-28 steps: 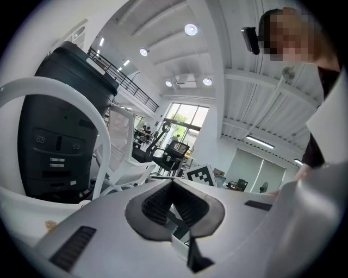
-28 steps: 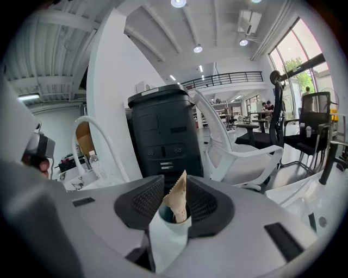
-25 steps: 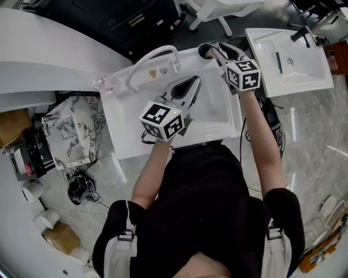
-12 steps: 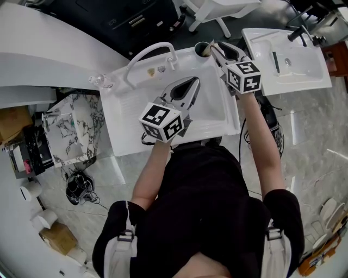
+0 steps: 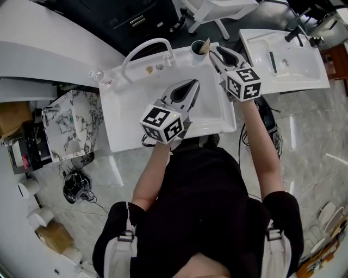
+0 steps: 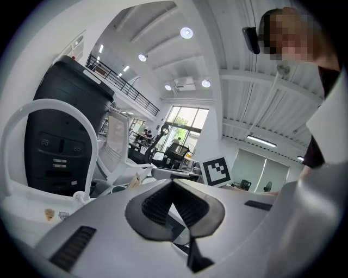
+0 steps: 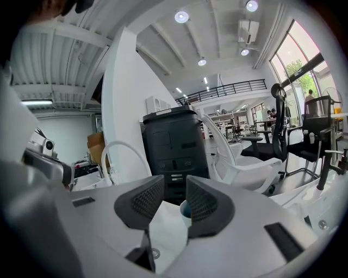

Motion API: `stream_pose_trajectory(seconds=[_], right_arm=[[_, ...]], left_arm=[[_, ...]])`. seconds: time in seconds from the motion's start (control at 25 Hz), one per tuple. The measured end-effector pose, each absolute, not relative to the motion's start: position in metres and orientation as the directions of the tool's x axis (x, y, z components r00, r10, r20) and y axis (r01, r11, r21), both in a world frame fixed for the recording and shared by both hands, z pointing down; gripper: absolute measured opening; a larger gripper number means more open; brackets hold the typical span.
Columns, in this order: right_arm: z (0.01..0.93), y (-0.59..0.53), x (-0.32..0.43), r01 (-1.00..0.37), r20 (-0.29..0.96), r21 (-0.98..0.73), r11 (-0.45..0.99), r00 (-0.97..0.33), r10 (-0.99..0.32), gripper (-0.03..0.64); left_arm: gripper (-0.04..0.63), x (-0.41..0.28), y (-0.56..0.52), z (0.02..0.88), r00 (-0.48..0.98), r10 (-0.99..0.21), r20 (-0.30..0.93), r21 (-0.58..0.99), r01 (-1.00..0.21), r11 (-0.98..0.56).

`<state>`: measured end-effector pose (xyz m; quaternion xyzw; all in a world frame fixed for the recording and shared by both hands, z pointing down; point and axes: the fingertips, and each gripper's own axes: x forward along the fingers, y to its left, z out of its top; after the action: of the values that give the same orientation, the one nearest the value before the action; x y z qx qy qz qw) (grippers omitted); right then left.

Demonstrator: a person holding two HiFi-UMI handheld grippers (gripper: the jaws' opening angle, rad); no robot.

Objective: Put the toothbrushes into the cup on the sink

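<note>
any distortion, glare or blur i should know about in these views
Head view: fisheye bend curves the sink edges, light even, fairly sharp. Left gripper view: heavy wide-angle, dark corners, ceiling light glares, left tongs close and soft. Right gripper view: same dark rim, bright window at right, right tongs slightly blurred.

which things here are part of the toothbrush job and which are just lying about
Job: cup, toothbrush standing in it, sink, left tongs, right tongs.
Lying about: second sink, marble-patterned box, white chair.
</note>
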<state>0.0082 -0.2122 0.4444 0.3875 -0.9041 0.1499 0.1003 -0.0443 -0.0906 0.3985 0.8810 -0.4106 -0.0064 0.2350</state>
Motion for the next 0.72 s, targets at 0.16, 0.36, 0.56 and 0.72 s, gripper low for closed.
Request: stream_pose_trajectory(seconds=[0.16,0.36,0.56,0.72], right_arm=[[0.441,-0.201,0.011,-0.727,0.302,-0.175,0.664,-0.681,-0.666,0.121],[0.441,-0.186,0.015,-0.725,0.313,-0.16,0.67,-0.681,-0.662,0.12],[0.442,-0.172,0.021,-0.725,0.319,-0.153,0.672,-0.68,-0.66,0.117],[0.445,-0.162,0.024,-0.723,0.324,-0.153,0.674,-0.681,-0.657,0.115]], left_arm=[[0.008,-0.04,-0.083,0.396,0.654,-0.735,0.179,0.414,-0.728,-0.547],[0.008,-0.034,-0.071,0.394,0.644,-0.744,0.177,0.411,-0.736,-0.538],[0.008,-0.029,-0.06,0.393,0.633,-0.754,0.175,0.405,-0.744,-0.531],[0.008,-0.026,-0.053,0.394,0.624,-0.761,0.178,0.405,-0.751,-0.521]])
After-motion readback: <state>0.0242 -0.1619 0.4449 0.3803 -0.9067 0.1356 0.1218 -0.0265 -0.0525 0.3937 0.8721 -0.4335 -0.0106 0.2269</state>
